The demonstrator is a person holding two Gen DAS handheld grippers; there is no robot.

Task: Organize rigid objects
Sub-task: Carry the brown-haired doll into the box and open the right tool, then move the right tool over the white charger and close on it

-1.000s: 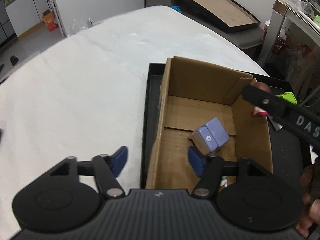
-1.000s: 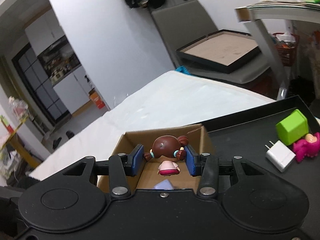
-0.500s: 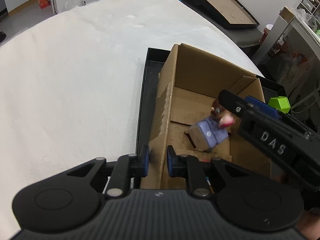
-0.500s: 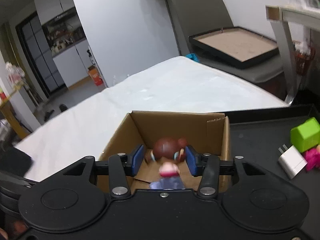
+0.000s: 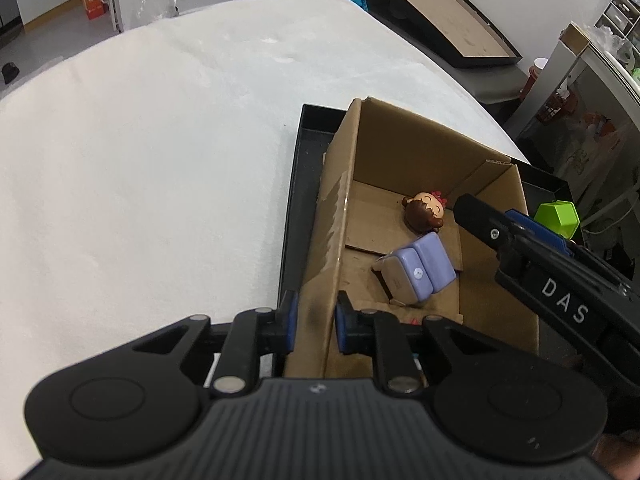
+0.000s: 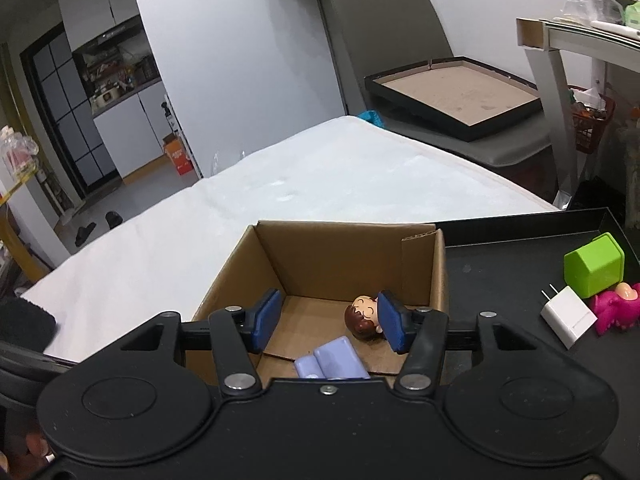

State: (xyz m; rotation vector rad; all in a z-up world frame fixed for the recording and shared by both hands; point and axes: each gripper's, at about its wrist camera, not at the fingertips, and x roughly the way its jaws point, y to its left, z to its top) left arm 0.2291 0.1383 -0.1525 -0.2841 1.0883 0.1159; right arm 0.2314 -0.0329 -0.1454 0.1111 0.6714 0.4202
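An open cardboard box [image 5: 420, 152] [image 6: 344, 256] stands on a black tray [image 5: 298, 184] [image 6: 512, 248]. A brown-haired doll [image 5: 425, 213] [image 6: 363, 316] and a lilac case [image 5: 416, 272] [image 6: 332, 360] lie on the box floor. My left gripper [image 5: 314, 322] is shut on the box's near left wall. My right gripper [image 6: 328, 320] is open and empty above the box; it also shows in the left wrist view [image 5: 520, 236]. On the tray to the right lie a green block [image 6: 594, 266] [image 5: 557, 218], a white plug [image 6: 568, 316] and a pink toy [image 6: 618, 312].
The tray sits on a white padded surface [image 5: 140, 160] [image 6: 280, 192]. Beyond it a chair holds another black tray with a brown base [image 6: 456, 96] [image 5: 440, 20]. A metal shelf unit [image 6: 576, 52] stands at the right.
My right gripper opened and let go of the doll, which now lies on the box floor. My left gripper stays shut on the box wall.
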